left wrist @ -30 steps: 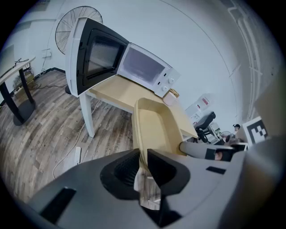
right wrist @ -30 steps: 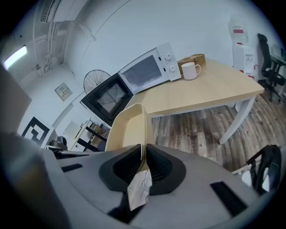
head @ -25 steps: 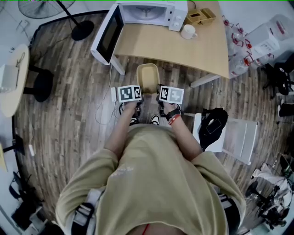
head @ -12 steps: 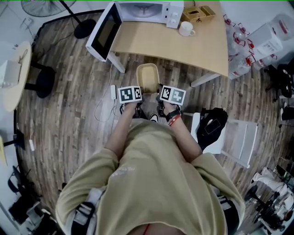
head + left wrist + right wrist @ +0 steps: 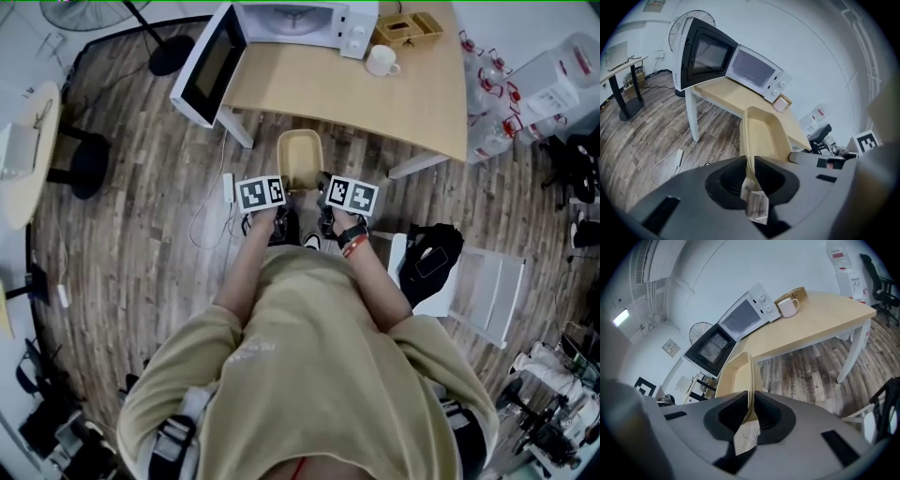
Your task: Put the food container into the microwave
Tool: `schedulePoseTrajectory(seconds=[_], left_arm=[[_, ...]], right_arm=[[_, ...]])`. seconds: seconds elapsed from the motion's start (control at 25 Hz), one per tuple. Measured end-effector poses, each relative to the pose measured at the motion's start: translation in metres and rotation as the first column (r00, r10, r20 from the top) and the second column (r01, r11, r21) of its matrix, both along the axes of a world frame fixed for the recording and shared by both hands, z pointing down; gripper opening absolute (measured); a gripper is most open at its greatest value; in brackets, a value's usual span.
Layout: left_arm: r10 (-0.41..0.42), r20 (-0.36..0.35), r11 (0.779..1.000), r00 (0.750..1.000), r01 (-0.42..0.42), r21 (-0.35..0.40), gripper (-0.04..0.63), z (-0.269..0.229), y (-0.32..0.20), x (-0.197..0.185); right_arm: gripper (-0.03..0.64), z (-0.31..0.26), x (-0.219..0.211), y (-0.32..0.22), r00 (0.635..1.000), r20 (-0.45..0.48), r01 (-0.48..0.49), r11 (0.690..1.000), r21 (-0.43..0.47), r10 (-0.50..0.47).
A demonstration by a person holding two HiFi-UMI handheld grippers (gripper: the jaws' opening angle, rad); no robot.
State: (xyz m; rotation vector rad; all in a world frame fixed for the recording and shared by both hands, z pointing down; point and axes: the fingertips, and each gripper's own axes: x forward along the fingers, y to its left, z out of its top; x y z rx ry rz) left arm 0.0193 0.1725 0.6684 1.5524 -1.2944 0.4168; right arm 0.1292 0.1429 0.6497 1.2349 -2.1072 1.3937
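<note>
Nearest, the left claw [image 5: 751, 176] pinches the left rim of the shallow beige rectangular food container [image 5: 300, 159]. The right claw [image 5: 750, 411] pinches its right rim. Both pairs of jaws are pressed onto the thin wall. The container hangs above the wooden plank floor [image 5: 141, 206], just short of the near edge of the light wooden table [image 5: 375, 94]. Farther back on the table stands the white microwave [image 5: 309, 23], its door swung open to the left. Compared with 1 second ago, both pinches are unchanged and the container has barely shifted; the right claw has rolled slightly.
</note>
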Motion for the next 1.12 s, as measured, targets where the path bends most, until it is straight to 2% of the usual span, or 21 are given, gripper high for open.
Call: schedulePoseTrajectory(seconds=[0.16,0.64,1.12], left_arm=[[-0.011,-0.013,1.000,1.000,0.011,0.004,0.071,0.000,-0.024,-0.006],[0.041,-0.020,0.999,0.999,-0.040,0.021,0.072,-0.005,-0.109,-0.011],[0.064,-0.031,0.998,0.997,-0.065,-0.012,0.072,-0.001,-0.172,-0.034]], right_arm=[[0.057,0.002,-0.007,-0.025,1.000,0.016,0.012,1.000,-0.012,-0.012],[0.057,0.007,-0.010,-0.098,1.000,0.008,-0.018,0.999,-0.035,0.018],[0.057,0.000,-0.034,-0.156,0.999,-0.010,-0.044,0.998,-0.040,0.043]])
